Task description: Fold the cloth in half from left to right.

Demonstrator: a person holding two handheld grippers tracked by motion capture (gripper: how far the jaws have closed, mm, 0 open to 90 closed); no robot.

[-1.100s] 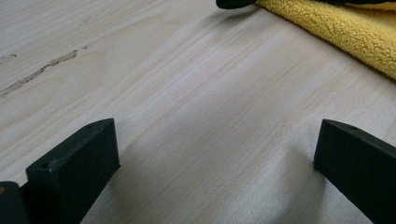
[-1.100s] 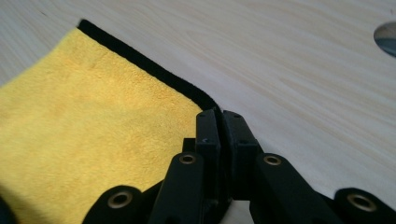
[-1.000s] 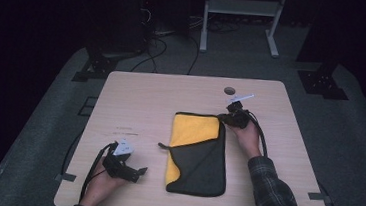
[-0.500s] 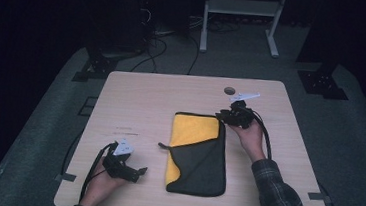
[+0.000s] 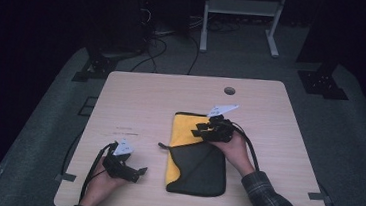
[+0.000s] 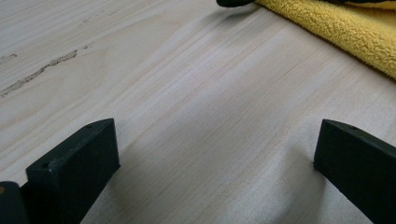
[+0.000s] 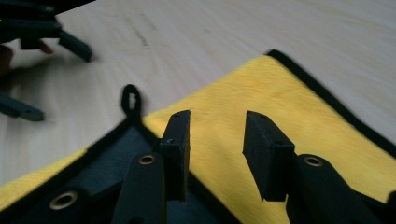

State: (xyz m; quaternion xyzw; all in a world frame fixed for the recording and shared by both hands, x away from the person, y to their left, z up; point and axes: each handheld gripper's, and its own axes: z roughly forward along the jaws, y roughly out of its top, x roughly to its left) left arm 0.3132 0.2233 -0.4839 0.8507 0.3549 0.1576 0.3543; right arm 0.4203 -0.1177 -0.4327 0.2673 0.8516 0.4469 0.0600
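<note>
While right gripper [image 5: 200, 128] hovers (fingers parted), cloth [image 5: 196, 170] edge free.

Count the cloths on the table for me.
1. A single yellow-and-black microfibre cloth lies folded near the middle of the wooden table, under the right gripper, to the right of the left gripper. Folds could hide another layer.

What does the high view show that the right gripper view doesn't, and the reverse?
High view: the whole table with its round hole, the floor, a metal stand, and both hands.
Right gripper view: its own tongs close up, jaws apart with nothing between them, having just been opening, above the cloth's yellow face; the loop's shape reads plainly.
Both: the cloth, yellow with a dark folded flap, and the left tongs on the wood.
</note>
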